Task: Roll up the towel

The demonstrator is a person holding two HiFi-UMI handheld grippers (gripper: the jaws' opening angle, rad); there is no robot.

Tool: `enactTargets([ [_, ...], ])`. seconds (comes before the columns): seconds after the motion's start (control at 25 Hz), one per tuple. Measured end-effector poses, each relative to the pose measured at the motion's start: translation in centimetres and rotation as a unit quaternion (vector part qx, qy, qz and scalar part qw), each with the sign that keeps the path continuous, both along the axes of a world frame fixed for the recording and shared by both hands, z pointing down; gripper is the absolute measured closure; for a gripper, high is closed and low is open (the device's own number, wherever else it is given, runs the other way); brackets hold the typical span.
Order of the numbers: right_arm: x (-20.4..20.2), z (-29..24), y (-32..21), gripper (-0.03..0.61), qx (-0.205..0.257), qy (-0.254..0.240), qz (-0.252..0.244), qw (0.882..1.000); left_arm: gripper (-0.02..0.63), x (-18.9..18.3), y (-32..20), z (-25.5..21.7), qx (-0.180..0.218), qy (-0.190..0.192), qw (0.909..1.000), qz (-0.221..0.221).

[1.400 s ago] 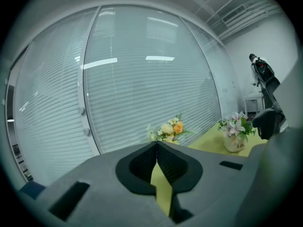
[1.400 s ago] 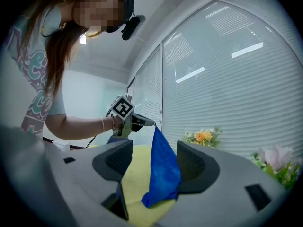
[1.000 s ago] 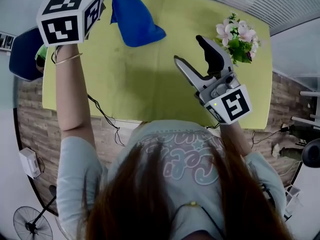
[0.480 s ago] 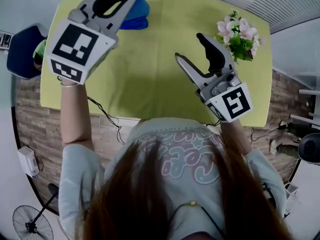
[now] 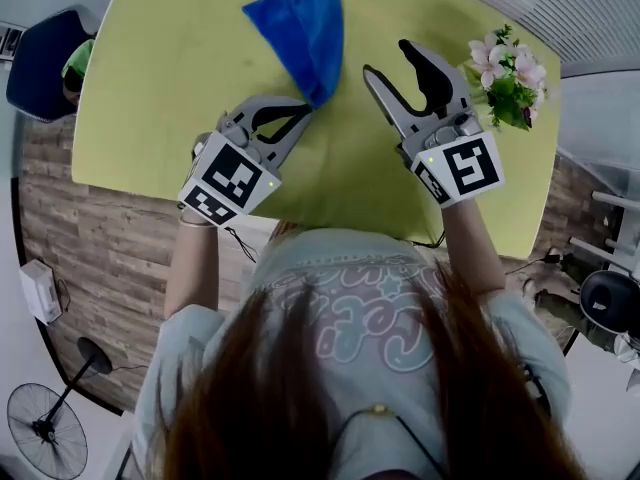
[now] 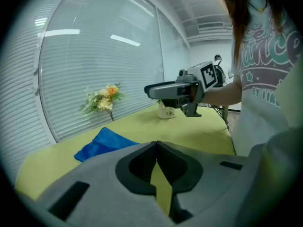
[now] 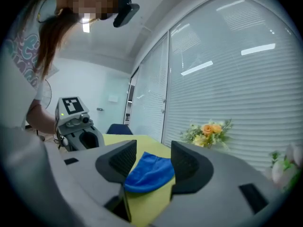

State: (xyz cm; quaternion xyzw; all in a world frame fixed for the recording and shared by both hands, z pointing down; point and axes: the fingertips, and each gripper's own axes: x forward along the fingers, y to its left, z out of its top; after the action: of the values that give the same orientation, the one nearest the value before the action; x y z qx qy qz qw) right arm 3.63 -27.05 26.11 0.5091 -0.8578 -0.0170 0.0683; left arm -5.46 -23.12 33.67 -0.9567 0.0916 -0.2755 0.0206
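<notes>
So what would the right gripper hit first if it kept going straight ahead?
Probably the blue towel on the green table: it sits ahead, centred between the right gripper's jaws, which have just been closing with nothing gripped. It may pass above it; depth is unclear.

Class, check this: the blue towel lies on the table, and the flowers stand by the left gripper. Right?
No. In the head view the flowers stand by the right gripper instead. The blue towel does lie on the table.
</notes>
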Motion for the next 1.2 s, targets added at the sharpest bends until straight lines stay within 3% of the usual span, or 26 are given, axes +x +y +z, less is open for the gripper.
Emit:
enactTargets([
  [0.24,-2.4,4.9,-8.4,0.348,-0.046,0.080,-0.023,0.996,0.600,-1.4,-0.4,1.7,-0.017,0.014,0.9988,-0.044],
  [0.48,-6.3,8.1,-15.4,0.369,-0.098,0.160,-0.058,0.980,0.600,-3.1,0.1,3.5,-0.043,0.017,0.9964,-0.070],
  [0.68,-8.4,11.0,-18.4,0.374,-0.120,0.222,-0.093,0.963,0.600,-4.1,-0.4,3.8,-0.039,0.015,0.9956,-0.084],
  [0.88,-8.5,13.3,-19.4,0.386,-0.176,0.238,-0.104,0.949,0.600,-5.4,-0.6,3.8,-0.045,0.021,0.9948,-0.088],
  [1.2,-8.2,15.7,-19.1,0.489,-0.223,0.249,-0.111,0.936,0.600,-6.0,-0.7,4.3,-0.050,0.020,0.9951,-0.084],
])
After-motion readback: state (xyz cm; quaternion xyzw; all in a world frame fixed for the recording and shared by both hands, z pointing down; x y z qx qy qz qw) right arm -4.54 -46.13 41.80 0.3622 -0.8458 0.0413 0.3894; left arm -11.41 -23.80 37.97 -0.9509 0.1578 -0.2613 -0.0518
